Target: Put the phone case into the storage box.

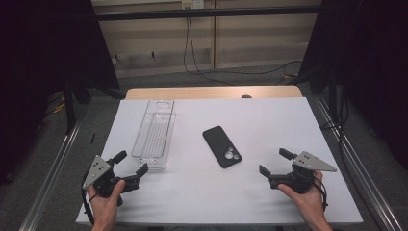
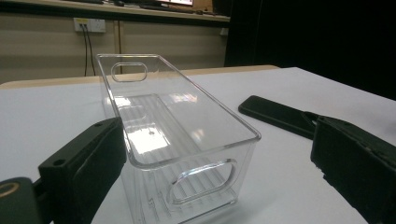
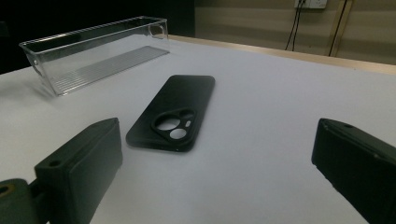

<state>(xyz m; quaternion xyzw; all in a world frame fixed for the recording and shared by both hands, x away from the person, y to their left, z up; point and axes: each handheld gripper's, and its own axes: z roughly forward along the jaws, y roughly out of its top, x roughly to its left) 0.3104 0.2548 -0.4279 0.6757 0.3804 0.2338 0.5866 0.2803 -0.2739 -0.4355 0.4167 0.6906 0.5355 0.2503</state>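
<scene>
Phone case (image 3: 173, 114), unmarked, beside clear bin (image 3: 95, 51)

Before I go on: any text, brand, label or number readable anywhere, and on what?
None can be read.
Black phone case: plain back with camera cutouts, no logo or lettering visible.
Clear plastic bin: ribbed floor and handle cutouts, no label.
Grey plate on the right gripper and on the left gripper: holes, no markings legible.
Wall socket: too small and blurred to show any print.

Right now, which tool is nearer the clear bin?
Left. The left tool sits open just short of the clear bin's near end; the right tool is across the table, beyond the black phone.
</scene>
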